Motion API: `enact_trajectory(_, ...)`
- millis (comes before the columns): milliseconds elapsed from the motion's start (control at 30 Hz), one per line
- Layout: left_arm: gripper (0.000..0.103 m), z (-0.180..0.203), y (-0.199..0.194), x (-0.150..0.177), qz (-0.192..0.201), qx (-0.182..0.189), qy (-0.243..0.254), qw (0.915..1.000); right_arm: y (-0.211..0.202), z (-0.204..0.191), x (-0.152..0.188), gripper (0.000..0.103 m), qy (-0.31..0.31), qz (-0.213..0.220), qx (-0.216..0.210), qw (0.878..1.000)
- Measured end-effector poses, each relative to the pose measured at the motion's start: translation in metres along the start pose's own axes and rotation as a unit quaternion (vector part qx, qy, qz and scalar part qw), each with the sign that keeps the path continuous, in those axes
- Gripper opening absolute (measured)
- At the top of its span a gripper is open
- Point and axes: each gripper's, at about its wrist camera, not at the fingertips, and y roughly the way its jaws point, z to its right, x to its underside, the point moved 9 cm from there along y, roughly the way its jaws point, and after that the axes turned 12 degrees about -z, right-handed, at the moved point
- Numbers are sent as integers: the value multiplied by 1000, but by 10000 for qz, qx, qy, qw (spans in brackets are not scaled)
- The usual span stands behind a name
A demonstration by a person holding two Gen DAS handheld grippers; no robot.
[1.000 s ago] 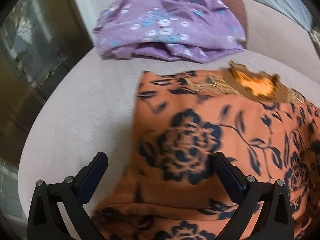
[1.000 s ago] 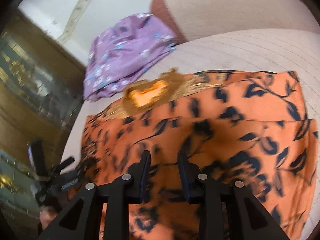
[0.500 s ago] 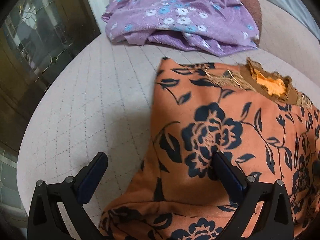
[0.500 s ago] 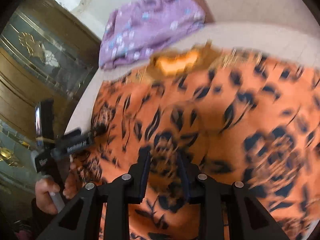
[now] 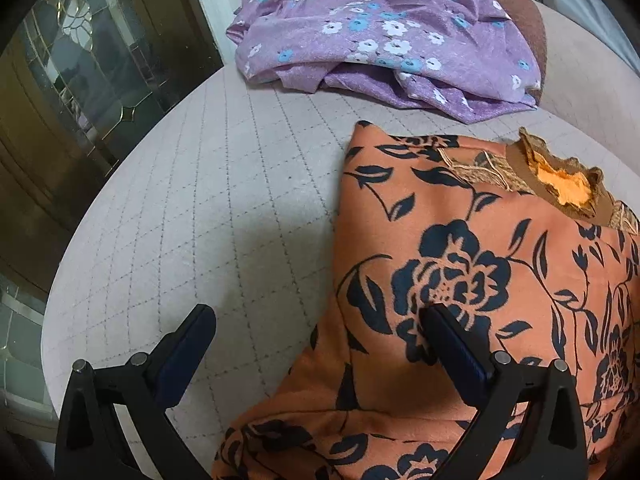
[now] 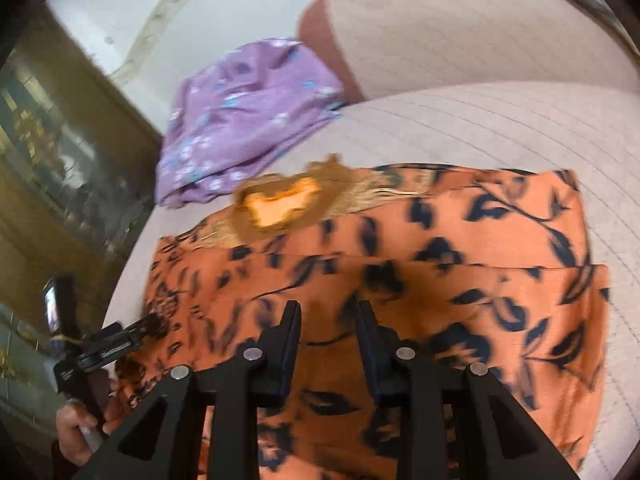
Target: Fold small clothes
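Jaws of the left gripper [image 5: 320, 320] stand wide apart in the left wrist view, empty, one finger over the bare quilted cushion [image 5: 208, 208] and the other over the near left part of the orange floral garment [image 5: 460, 280]; whether that finger touches the cloth cannot be told. The garment lies spread on the cushion with its frilled brown neckline [image 5: 560, 176] at the far side, its left edge running straight toward the camera and bunching into loose folds at the near corner. A purple floral garment [image 5: 380, 36] lies crumpled well apart at the back of the cushion, against the cushioned back [image 5: 580, 60]. In the right wrist view, which is blurred, the right gripper [image 6: 329, 312] hangs over the middle of the same orange garment [image 6: 460, 240] with its jaws only narrowly parted; no cloth is visibly pinched between them, so it appears to hold nothing. A horizontal crease crosses the garment below the neckline, suggesting one layer already lies over another. At lower left a hand [image 6: 76, 428] holds the left gripper [image 6: 120, 336] at the garment's edge. The step in hand is judged to be taking hold for the next fold. To do it well, the left jaws should close on the straight side edge above the bunched corner, through all layers, while the right takes a matching point, so that the fold line stays parallel and the loose corner is not dragged under.
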Motion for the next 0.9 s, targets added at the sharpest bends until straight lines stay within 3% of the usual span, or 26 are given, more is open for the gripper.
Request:
enact_trajectory(167, 103, 0, 0, 1, 6, -4, 1, 10000, 17, -10, 8, 32, -297, -180, 281, 9990)
enact_trajectory(300, 103, 1, 0, 0, 11, -40, 17, 10000, 15, 2, 9, 30, -132, -194, 174, 9996)
enact_trajectory(567, 103, 3, 0, -1, 32, -93, 76, 9999, 3, 37, -4, 30, 374, 27, 552, 9978)
enact_trajectory(633, 103, 3, 1, -1, 27, -81, 76, 9999, 2, 46, -6, 30, 525, 17, 427, 9977)
enact_trajectory(900, 103, 3, 1, -1, 12, -62, 68, 10000, -2, 41, -7, 30, 523, 23, 468, 9975)
